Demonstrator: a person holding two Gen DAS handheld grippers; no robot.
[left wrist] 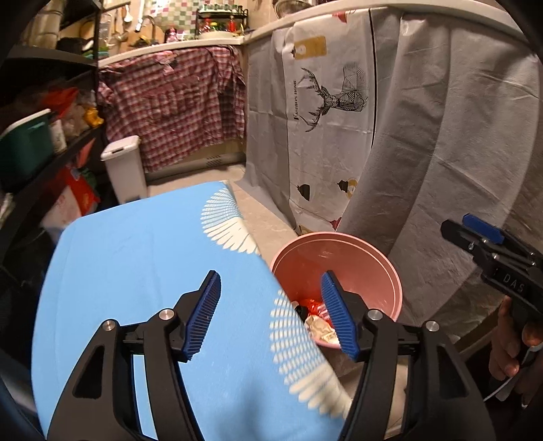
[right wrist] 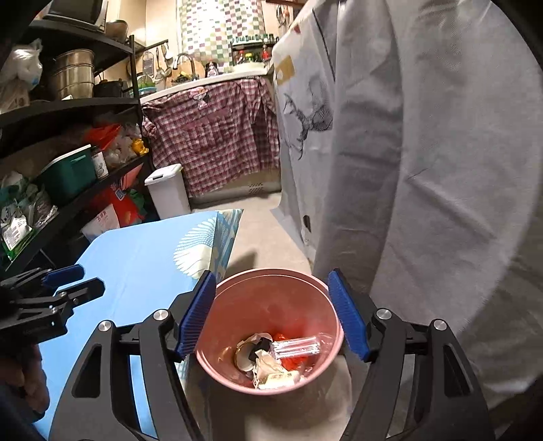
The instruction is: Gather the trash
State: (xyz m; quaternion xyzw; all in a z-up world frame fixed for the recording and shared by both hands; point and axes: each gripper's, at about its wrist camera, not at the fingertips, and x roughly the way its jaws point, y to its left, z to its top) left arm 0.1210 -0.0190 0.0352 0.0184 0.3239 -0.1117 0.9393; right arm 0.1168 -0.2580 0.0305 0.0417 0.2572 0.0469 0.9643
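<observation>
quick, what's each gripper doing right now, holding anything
Left gripper: open, holding nothing, above the blue table edge.
Right gripper: open, holding nothing, above the pink bin with trash in it.

Warm, rather dim indoor light fills both views, brightest on the tiled back wall (right wrist: 220,30) and on the pale hanging cloth (left wrist: 458,135), while the shelves (right wrist: 68,108) at the left sink into deep shadow and the frame corners go black with fisheye vignetting. Straight lines bow strongly toward the edges, and the cloth in the right wrist view is soft and smeared with blur. A dark shadow lies on the floor (right wrist: 258,234) beyond the pink bin (right wrist: 271,305), whose inner wall carries a faint glossy sheen, and the blue table top (left wrist: 135,254) looks evenly lit and without glare.
</observation>
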